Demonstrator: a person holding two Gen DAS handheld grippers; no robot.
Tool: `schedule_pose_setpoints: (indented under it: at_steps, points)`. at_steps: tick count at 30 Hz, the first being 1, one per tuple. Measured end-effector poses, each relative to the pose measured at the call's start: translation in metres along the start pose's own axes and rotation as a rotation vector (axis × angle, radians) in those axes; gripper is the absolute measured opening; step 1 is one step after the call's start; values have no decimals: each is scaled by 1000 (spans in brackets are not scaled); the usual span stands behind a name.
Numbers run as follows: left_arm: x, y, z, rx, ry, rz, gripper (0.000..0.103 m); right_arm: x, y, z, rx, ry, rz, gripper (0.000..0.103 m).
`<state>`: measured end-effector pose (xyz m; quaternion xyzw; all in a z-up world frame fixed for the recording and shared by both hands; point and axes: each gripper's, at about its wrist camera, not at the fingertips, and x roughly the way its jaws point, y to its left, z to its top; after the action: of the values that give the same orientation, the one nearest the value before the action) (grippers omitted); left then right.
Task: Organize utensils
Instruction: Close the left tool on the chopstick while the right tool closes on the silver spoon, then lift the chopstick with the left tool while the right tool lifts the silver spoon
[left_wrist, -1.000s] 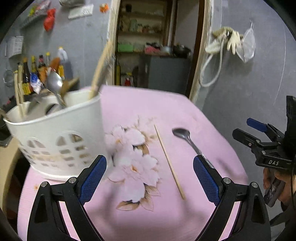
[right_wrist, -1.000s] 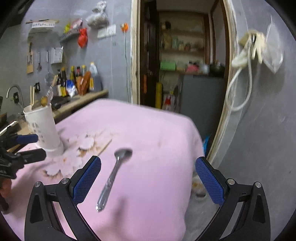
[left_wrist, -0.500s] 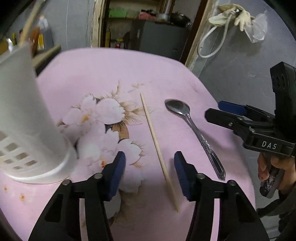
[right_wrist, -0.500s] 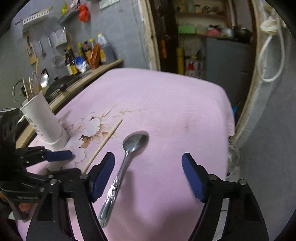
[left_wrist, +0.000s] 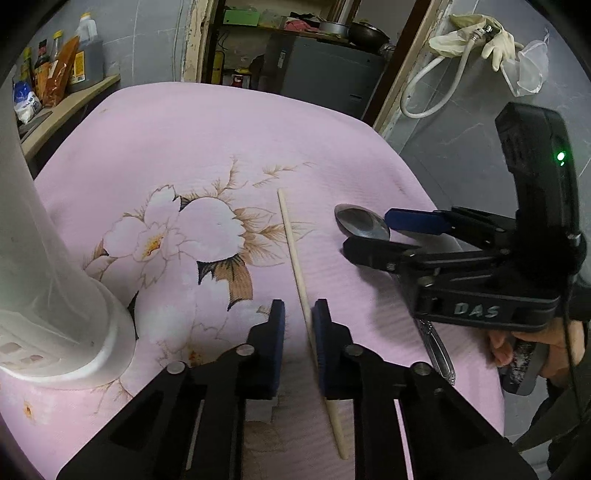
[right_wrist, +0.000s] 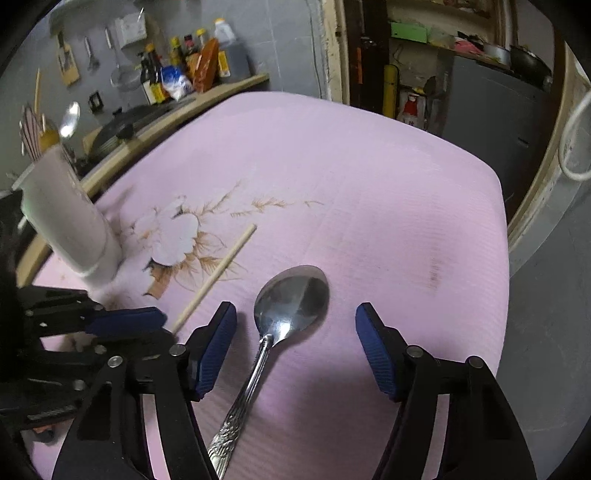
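A wooden chopstick (left_wrist: 291, 243) lies on the pink flowered tablecloth (left_wrist: 184, 147). My left gripper (left_wrist: 299, 306) is down over its near half with the jaws closing. The stick rests against the right pad, and a gap shows at the left pad. A metal spoon (right_wrist: 295, 291) lies to the right of the stick. My right gripper (right_wrist: 295, 308) straddles the spoon's neck, jaws closing and wide apart, no pad touching it. The white slotted utensil holder (left_wrist: 44, 277) stands at the left, with several utensils in it. In the left wrist view the right gripper (left_wrist: 369, 234) reaches over the spoon (left_wrist: 360, 221).
The table's right edge drops to a grey floor close beside the spoon. A shelf with bottles (right_wrist: 177, 74) runs behind the holder. A grey cabinet (left_wrist: 325, 70) stands in the doorway beyond, and a hose and gloves (left_wrist: 472, 44) hang on the wall. A person's hand (left_wrist: 546, 347) grips the right tool.
Both grippers have come down and forward toward the table and narrowed their jaws, the left around the chopstick, the right around the spoon. The holder has slid to the left edge of view.
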<state>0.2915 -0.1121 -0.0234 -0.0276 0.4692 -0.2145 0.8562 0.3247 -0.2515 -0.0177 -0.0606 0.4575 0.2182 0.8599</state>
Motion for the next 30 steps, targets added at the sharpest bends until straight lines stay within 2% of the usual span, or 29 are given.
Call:
schedule_pose_setpoints:
  at_steps: [2,4,9,12,24,30]
  points:
    - [0,-1,0,-2,-1,-4,7,0,2,-1,-19,-3,-10,58]
    - [0,-1,0,-2,-2,-7,4,-3,2,-3,-34,-8,-18,46]
    - [2,0,5,-9,8,-12,4,-8,-2,-11,-49,-14,-32,37]
    - [3,1,10,-19,20,-10,4,-11,-5,-14,-50,-18,-39,36]
    - [26,-6,39,-19,43,75,5,-25,-14,-24,-61,-33,-59,35]
    - [32,-2,47,-39,53,72,4,-21,-11,-22,-75,-28,-79,35]
